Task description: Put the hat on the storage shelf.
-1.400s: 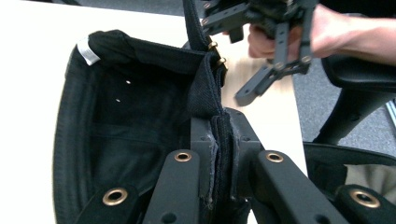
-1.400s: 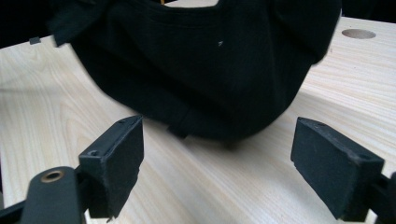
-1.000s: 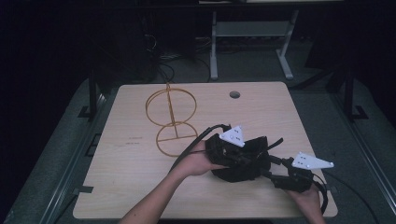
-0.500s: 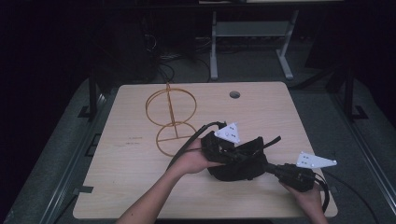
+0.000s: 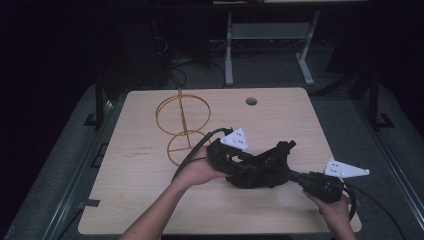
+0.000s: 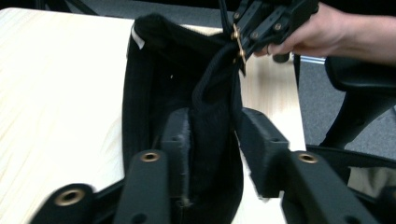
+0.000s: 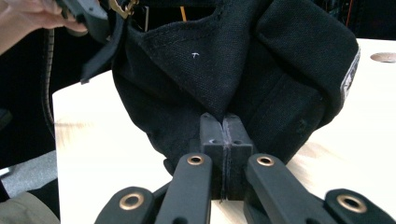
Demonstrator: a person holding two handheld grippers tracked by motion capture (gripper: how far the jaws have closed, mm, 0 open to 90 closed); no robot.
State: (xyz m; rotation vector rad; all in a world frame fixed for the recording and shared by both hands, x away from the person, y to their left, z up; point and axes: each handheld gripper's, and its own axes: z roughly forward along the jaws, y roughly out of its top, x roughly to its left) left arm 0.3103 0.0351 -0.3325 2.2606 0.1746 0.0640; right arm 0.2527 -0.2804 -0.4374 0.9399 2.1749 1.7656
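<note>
- A black cloth bag [image 5: 260, 172] lies slumped on the near right part of the tabletop [image 5: 135, 170], between the two hands.
- Its mouth gapes toward the left claw; in the left gripper view the inside [image 6: 168, 93] is dark, and I cannot tell whether anything lies in it.
- A black strap [image 6: 212, 88] runs up from the bag to a brass buckle [image 6: 237, 42] near the other gripper.
- The left claw [image 5: 239, 159] sits at the bag's left end. Its jaws have just been opening; they now stand apart, with a fold of the bag and the strap between them. The left pad [image 6: 176, 140] lies against the cloth; the right pad [image 6: 259, 140] stands just off it.
- The right claw [image 7: 225, 135] is clamped tight on a thin fold of the bag's cloth, its pads pressed together on it.
- The right hand [image 5: 336, 212] grips its tool at the near right corner of the tabletop; the left hand [image 5: 199, 170] comes in from the near edge.
- A gold wire frame [image 5: 182, 125] of rings stands left of the bag, well behind the left hand and apart from the bag.
- A round cable hole [image 5: 251, 101] sits near the far edge.
- A grey desk frame [image 5: 270, 45] stands on the floor beyond.
</note>
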